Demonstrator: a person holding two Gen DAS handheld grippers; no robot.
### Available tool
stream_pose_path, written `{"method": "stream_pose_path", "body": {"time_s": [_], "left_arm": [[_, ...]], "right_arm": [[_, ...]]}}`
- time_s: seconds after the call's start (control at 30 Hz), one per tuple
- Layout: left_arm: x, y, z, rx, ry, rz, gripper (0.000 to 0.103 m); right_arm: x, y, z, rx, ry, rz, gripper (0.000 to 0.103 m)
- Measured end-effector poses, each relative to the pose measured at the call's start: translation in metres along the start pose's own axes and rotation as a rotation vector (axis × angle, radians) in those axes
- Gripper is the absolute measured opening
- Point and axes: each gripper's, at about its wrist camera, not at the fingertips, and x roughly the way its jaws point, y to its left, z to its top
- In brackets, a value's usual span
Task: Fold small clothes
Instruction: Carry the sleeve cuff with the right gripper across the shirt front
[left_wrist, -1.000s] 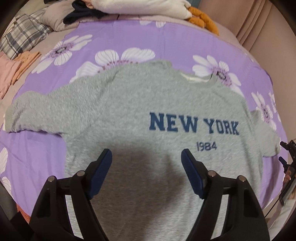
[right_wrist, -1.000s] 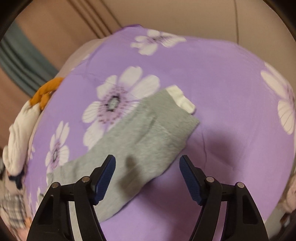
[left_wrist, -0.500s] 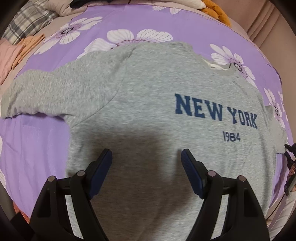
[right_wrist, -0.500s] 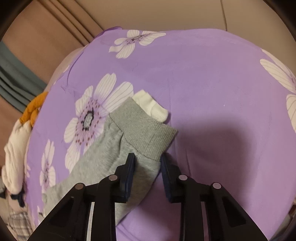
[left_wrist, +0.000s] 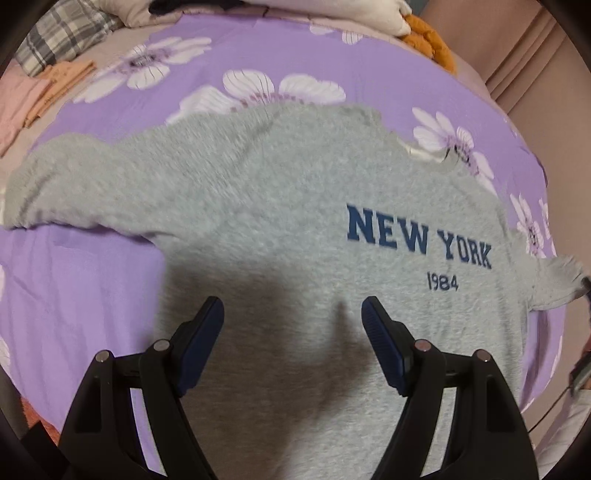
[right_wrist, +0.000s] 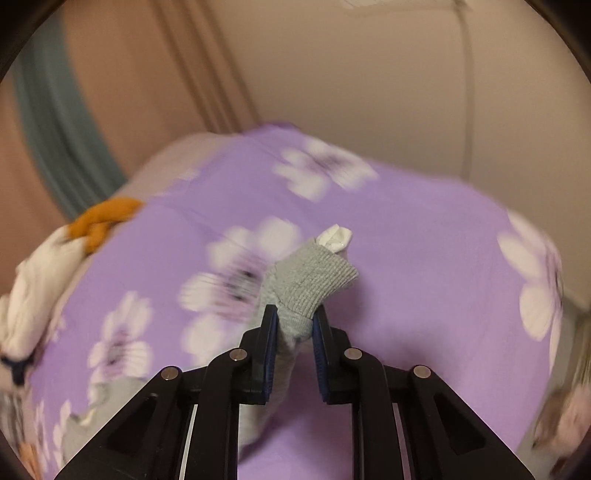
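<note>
Sweatshirt (left_wrist: 295, 229): we have it flat on the purple floral bedspread (left_wrist: 74, 295).
Right gripper (right_wrist: 294, 328): we pinch the ribbed cuff (right_wrist: 314, 280), lifting the sleeve to fold inward.
Left gripper (left_wrist: 292, 314): spread above the hem, ready to steady it.

The grey sweatshirt's (left_wrist: 295, 229) hem runs off the bottom edge, and the purple floral bedspread (right_wrist: 424, 258) is motion-blurred.

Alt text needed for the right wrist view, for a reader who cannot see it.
The right gripper is shut on the ribbed grey sweatshirt cuff, lifting it above the purple flowered bedsheet. A white inner cuff pokes out beyond the grey one.
</note>
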Motion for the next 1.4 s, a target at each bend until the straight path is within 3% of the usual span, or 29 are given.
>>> {"method": "stream_pose_path", "body": {"time_s": [0.2,0.37,0.53,0.77,0.93,1.0,1.2,1.3,1.4], "left_arm": [[-0.028,0.012,0.005,-0.028,-0.072,-0.019,0.078],[-0.04,0.021,0.008,-0.039,-0.117,-0.01,0.078],[-0.045,0.028,0.008,-0.058,-0.128,-0.034,0.078],[-0.049,0.026,0.012,-0.047,-0.139,-0.06,0.078],[-0.047,0.019,0.015,-0.036,-0.134,-0.082,0.078],[-0.046,0.013,0.017,-0.032,-0.126,-0.104,0.078],[-0.041,-0.014,0.026,0.004,-0.107,-0.173,0.08],[-0.034,-0.033,0.031,0.034,-0.089,-0.21,0.081],[-0.02,-0.059,0.036,0.067,-0.051,-0.263,0.082]], "right_arm": [[-0.05,0.099,-0.001,-0.239,-0.06,0.195,0.019],[-0.05,0.172,-0.045,-0.396,0.041,0.37,0.019],[-0.03,0.218,-0.12,-0.556,0.187,0.422,0.019],[-0.01,0.233,-0.187,-0.661,0.358,0.431,0.019],[-0.014,0.231,-0.196,-0.664,0.389,0.451,0.024],[-0.018,0.232,-0.193,-0.662,0.385,0.45,0.041],[-0.041,0.221,-0.174,-0.618,0.319,0.499,0.067],[-0.048,0.197,-0.156,-0.549,0.26,0.43,0.073],[-0.04,0.169,-0.142,-0.485,0.236,0.308,0.073]]}}
